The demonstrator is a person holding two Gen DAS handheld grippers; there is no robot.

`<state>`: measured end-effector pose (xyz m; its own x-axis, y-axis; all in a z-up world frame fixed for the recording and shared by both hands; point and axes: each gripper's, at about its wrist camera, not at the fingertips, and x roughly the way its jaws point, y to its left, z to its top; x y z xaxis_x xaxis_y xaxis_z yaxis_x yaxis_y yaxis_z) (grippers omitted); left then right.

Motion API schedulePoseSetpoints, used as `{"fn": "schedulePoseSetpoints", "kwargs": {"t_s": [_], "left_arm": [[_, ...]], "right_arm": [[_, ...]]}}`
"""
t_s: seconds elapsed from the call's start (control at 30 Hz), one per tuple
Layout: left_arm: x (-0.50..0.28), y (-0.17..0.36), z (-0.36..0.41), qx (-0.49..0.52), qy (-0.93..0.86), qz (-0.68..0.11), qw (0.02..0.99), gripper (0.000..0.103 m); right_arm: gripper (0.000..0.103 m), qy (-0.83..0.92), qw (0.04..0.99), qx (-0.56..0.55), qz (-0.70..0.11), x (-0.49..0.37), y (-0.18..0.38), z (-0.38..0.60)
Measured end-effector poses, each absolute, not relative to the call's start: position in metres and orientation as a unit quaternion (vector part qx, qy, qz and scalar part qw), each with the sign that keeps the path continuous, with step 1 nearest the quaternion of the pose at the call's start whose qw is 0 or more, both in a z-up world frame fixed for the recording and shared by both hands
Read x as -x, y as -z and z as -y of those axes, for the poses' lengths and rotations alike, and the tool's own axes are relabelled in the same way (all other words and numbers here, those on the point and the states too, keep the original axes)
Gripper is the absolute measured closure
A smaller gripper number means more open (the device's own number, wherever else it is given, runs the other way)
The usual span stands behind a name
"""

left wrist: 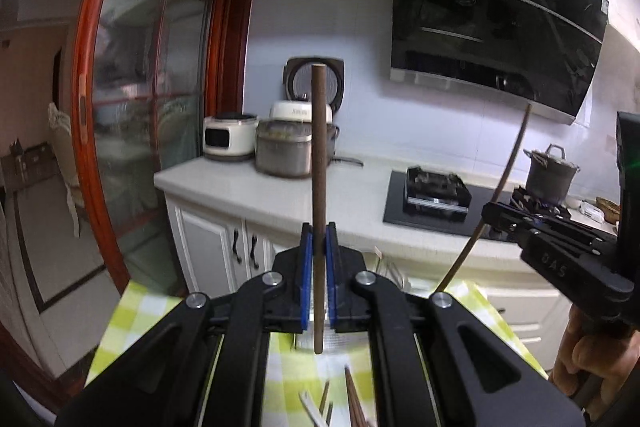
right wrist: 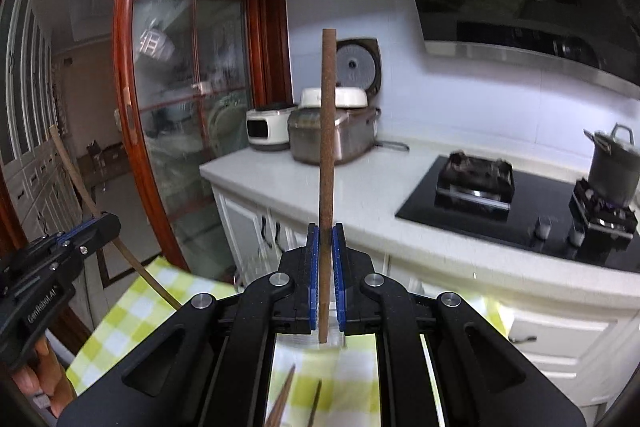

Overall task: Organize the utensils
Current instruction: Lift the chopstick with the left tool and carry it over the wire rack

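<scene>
My left gripper (left wrist: 319, 243) is shut on a dark brown chopstick (left wrist: 319, 155) that stands upright between its blue pads. In the right wrist view my right gripper (right wrist: 325, 239) is shut on a second brown chopstick (right wrist: 327, 131), also upright. Each gripper shows in the other's view: the right gripper (left wrist: 490, 209) at the right edge with its chopstick (left wrist: 504, 179) slanting, the left gripper (right wrist: 106, 223) at the left edge with its chopstick (right wrist: 86, 193) slanting. Both hang above a green-and-white checked tablecloth (left wrist: 132, 323). Several loose chopsticks (left wrist: 352, 399) lie on the cloth below.
Ahead runs a white counter (left wrist: 352, 195) with rice cookers (left wrist: 230, 137), a metal pot (left wrist: 286, 153), a black gas hob (left wrist: 436, 193) and a lidded pot (left wrist: 548, 173). A range hood (left wrist: 492, 27) hangs above. A red-framed glass door (left wrist: 132, 107) stands at the left.
</scene>
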<state>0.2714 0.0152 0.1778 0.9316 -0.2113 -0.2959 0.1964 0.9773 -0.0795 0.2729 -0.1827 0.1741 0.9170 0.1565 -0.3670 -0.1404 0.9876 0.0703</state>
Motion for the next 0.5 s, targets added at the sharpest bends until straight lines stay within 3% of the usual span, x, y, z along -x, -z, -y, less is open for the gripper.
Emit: {"fn": "schedulePoseSetpoints", "kwargs": {"t_s": [0.27, 0.5], "left_arm": [[-0.313, -0.201, -0.005, 0.037, 0.104, -0.11, 0.988, 0.097], [-0.351, -0.183, 0.001, 0.049, 0.107, -0.115, 0.986, 0.097]], "right_arm": [[0.093, -0.071, 0.983, -0.02, -0.168, -0.31, -0.179, 0.172], [0.093, -0.07, 0.981, -0.037, -0.175, -0.341, -0.159, 0.171]]}}
